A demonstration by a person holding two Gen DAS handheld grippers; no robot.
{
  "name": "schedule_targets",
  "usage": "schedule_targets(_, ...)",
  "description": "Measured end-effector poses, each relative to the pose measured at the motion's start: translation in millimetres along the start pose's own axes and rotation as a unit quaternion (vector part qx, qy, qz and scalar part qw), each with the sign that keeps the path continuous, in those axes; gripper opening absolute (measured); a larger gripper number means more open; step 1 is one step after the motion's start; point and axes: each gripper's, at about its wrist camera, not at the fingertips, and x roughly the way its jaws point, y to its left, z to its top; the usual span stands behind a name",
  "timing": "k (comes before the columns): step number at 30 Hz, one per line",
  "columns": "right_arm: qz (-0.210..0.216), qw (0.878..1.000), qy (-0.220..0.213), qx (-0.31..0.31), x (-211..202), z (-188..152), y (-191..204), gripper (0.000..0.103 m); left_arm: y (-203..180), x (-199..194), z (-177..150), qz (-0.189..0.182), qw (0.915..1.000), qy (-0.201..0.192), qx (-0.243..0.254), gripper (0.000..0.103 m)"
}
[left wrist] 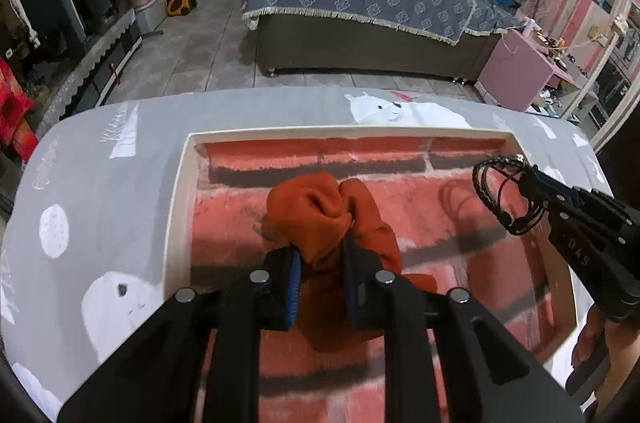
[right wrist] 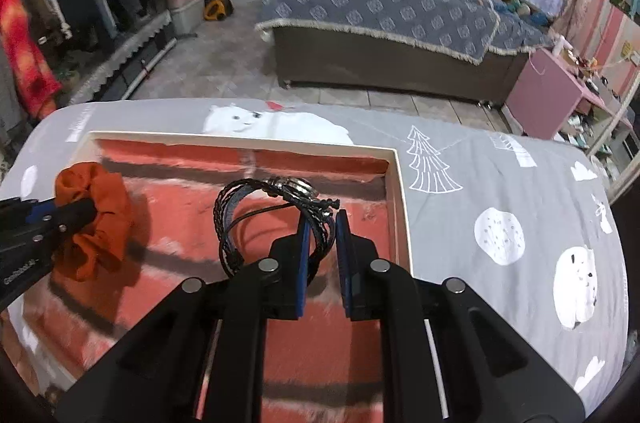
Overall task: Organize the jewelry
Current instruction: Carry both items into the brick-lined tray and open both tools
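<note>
My left gripper (left wrist: 320, 255) is shut on an orange fabric scrunchie (left wrist: 320, 207) and holds it over the left part of a shallow white-rimmed box (left wrist: 180, 207) with a red brick-pattern lining. It also shows in the right wrist view (right wrist: 76, 211), with the scrunchie (right wrist: 100, 219). My right gripper (right wrist: 322, 223) is shut on a black braided leather bracelet (right wrist: 256, 207) with a metal clasp, held over the box's right part (right wrist: 400, 207). In the left wrist view the bracelet (left wrist: 496, 191) hangs from the right gripper (left wrist: 528, 183).
The box lies on a grey cloth with white bears and trees (right wrist: 500, 223) covering the table. Beyond the table's far edge are a tiled floor, a bed (left wrist: 360, 3), a clothes rack (left wrist: 60, 3) at left and a pink cabinet (left wrist: 516, 71) at right.
</note>
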Motion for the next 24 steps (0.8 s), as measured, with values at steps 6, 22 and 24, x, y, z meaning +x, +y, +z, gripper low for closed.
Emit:
schedule_targets(6, -0.007, 0.999, 0.028, 0.018, 29.0, 10.5, -10.5, 0.014, 1.6, 22.9, 13.2, 0.001, 0.9999, 0.015, -0.006, 0.019)
schedule_targets(22, 0.001, 0.998, 0.050, 0.027, 43.9, 4.2, -12.5, 0.038, -1.8, 42.1, 13.6, 0.036, 0.9986, 0.038, 0.012, 0.032)
schedule_targets(24, 0.004, 0.999, 0.037, 0.022, 32.6, 1.4, -11.9, 0.047, -0.8, 36.8, 9.6, 0.037, 0.9987, 0.032, 0.012, 0.042)
